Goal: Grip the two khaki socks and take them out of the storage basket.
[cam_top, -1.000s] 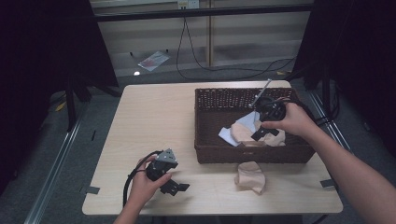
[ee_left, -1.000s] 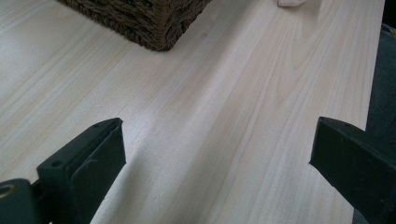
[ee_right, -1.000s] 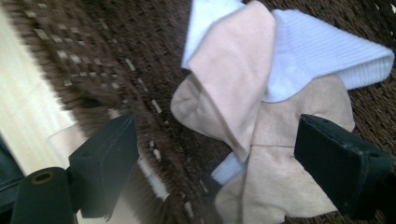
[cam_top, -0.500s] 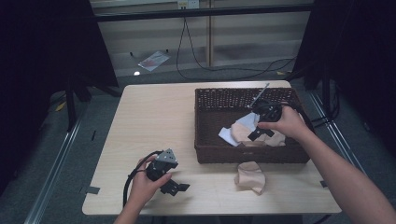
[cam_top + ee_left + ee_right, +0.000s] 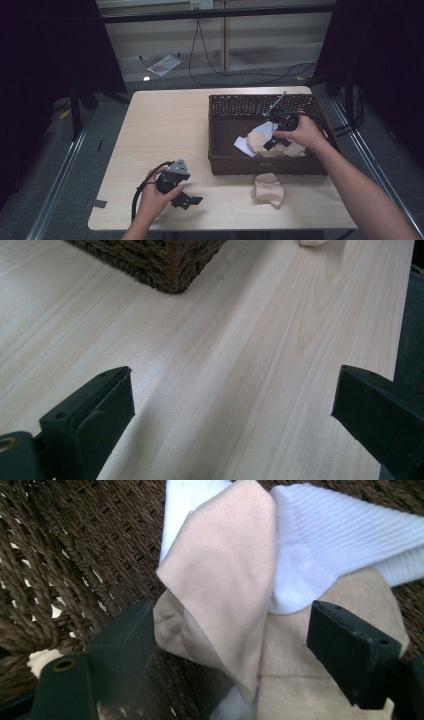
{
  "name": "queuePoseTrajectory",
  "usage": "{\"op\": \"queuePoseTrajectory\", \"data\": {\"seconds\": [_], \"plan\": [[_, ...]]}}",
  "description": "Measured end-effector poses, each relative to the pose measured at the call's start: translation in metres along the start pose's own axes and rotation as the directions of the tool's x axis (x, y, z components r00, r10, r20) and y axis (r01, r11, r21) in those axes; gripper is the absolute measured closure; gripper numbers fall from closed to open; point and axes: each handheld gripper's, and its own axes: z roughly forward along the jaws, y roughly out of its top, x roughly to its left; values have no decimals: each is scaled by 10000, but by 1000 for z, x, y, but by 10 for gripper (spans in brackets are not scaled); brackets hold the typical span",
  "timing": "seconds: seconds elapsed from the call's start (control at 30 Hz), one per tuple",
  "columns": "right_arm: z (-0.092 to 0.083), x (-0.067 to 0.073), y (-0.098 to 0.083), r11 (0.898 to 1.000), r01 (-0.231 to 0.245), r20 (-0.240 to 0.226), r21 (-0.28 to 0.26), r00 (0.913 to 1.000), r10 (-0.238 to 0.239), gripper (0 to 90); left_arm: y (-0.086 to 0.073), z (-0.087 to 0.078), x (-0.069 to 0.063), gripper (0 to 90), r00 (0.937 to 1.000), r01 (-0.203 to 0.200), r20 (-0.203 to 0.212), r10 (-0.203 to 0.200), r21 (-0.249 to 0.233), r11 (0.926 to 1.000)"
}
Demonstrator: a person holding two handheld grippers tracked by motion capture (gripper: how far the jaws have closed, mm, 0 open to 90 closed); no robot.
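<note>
A dark wicker basket (image 5: pixel 260 167) stands on the right half of the table. Inside lie a beige cloth (image 5: pixel 257 142) and a white cloth (image 5: pixel 244 145). My right gripper (image 5: pixel 270 145) reaches down into the basket over them. In the right gripper view a folded beige cloth (image 5: pixel 225 580) lies between the jaws of the right gripper (image 5: pixel 230 635), beside a ribbed white sock (image 5: pixel 330 535). The jaws have just been closing but stand apart. My left gripper (image 5: pixel 189 201) rests open near the table's front edge, and in its own view the left gripper (image 5: pixel 232 410) has bare wood between its jaws.
Another beige cloth (image 5: pixel 268 187) lies on the table just in front of the basket. The basket's corner (image 5: pixel 160 260) shows ahead of the left gripper. A black cable (image 5: pixel 142 187) loops beside the left hand. Light wood spreads left of the basket.
My right gripper has sunk lower into the basket, onto the cloths. The left hand and its gripper have stayed put.
</note>
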Motion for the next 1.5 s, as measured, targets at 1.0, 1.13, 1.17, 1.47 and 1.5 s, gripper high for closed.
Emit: {"op": "queuePoseTrajectory", "data": {"seconds": [1.0,1.13,1.17,1.47,1.5], "plan": [[28,2,-3,9991,286,-675,299,9974,-266,872,-1,-1,0,29,10000,3,19,-2,-15,10000],[16,5,-4,9991,364,-810,237,9961,-344,876,0,-1,1,29,10000,-25,-22,25,30,10000],[13,5,-5,9990,378,-903,218,9953,-357,877,0,-1,1,29,10000,-25,-22,25,30,10000],[-17,8,-9,9988,466,-1063,127,9933,-450,878,0,0,1,29,10000,-21,74,21,-21,10000],[-22,8,-10,9984,552,-1067,95,9928,-539,878,0,1,0,29,10000,50,52,-50,-87,9999]]}}
